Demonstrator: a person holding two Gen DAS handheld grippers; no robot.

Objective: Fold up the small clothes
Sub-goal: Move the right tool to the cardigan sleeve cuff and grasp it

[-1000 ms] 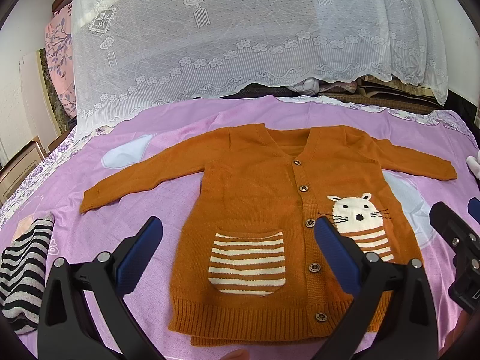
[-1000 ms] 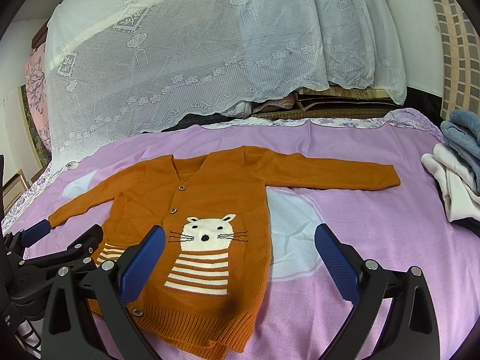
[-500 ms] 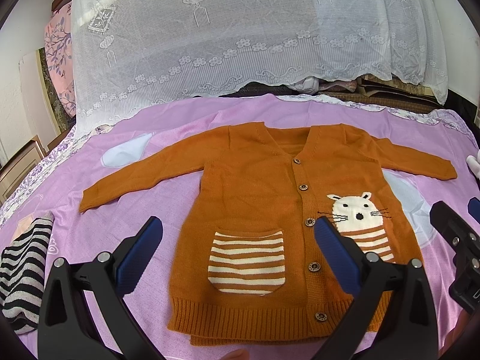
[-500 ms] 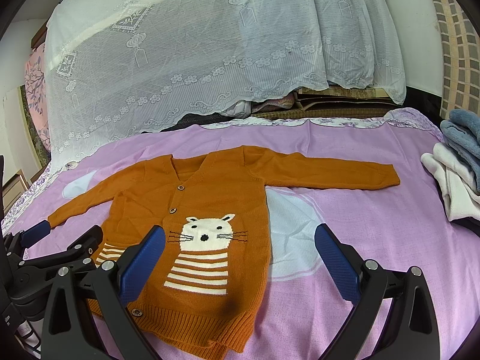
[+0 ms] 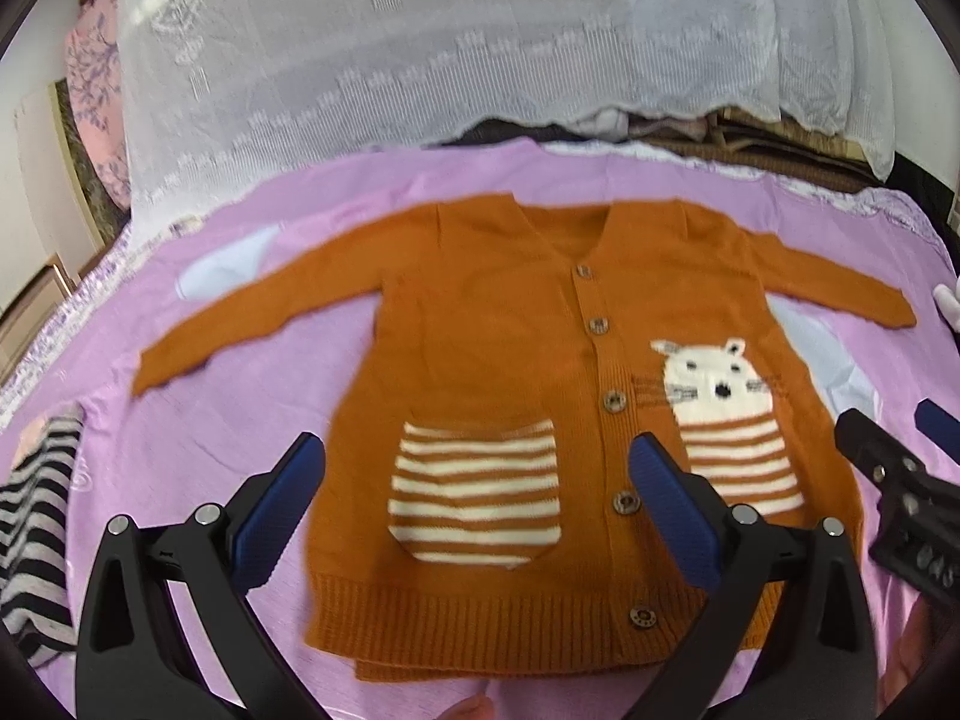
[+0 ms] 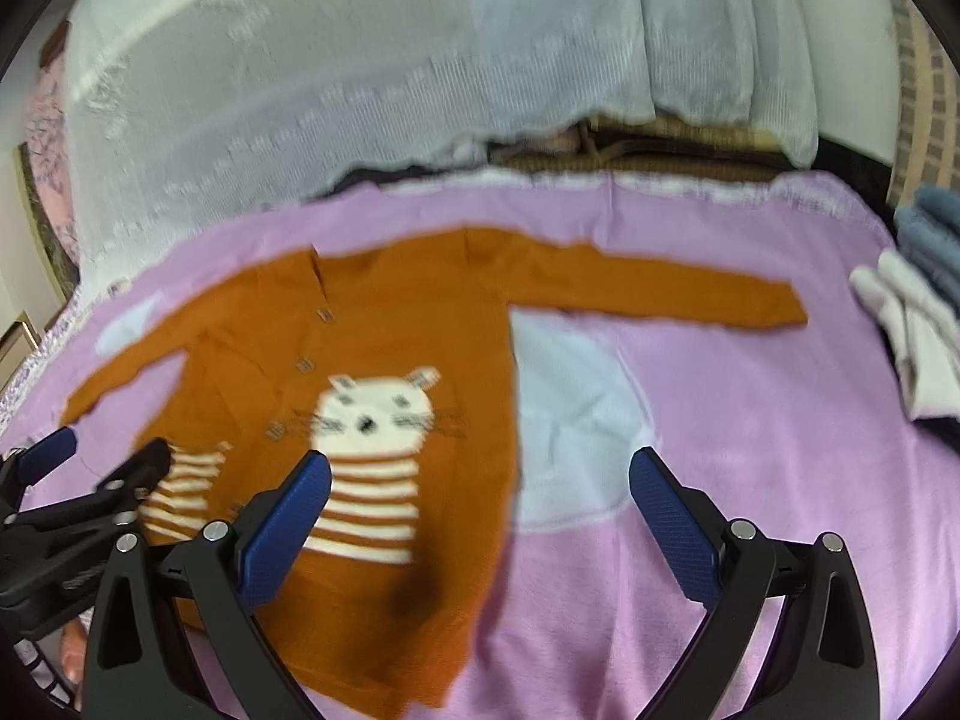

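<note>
An orange knitted cardigan lies flat and buttoned on the purple bedspread, both sleeves spread out. It has a striped pocket and a white cat motif. My left gripper hovers open above the pocket, holding nothing. Open and empty too, my right gripper hangs over the cardigan's right edge, beside the cat. In the right wrist view the right sleeve reaches toward the bed's right side. Each gripper shows at the edge of the other's view.
A striped black-and-white garment lies at the bed's left edge. Folded white and blue clothes are stacked at the right edge. A white lace cover drapes over bedding behind the cardigan.
Both grippers have moved forward and lower toward the cardigan, which now looks larger and blurred. Their jaws stay open. The cardigan has not moved.
</note>
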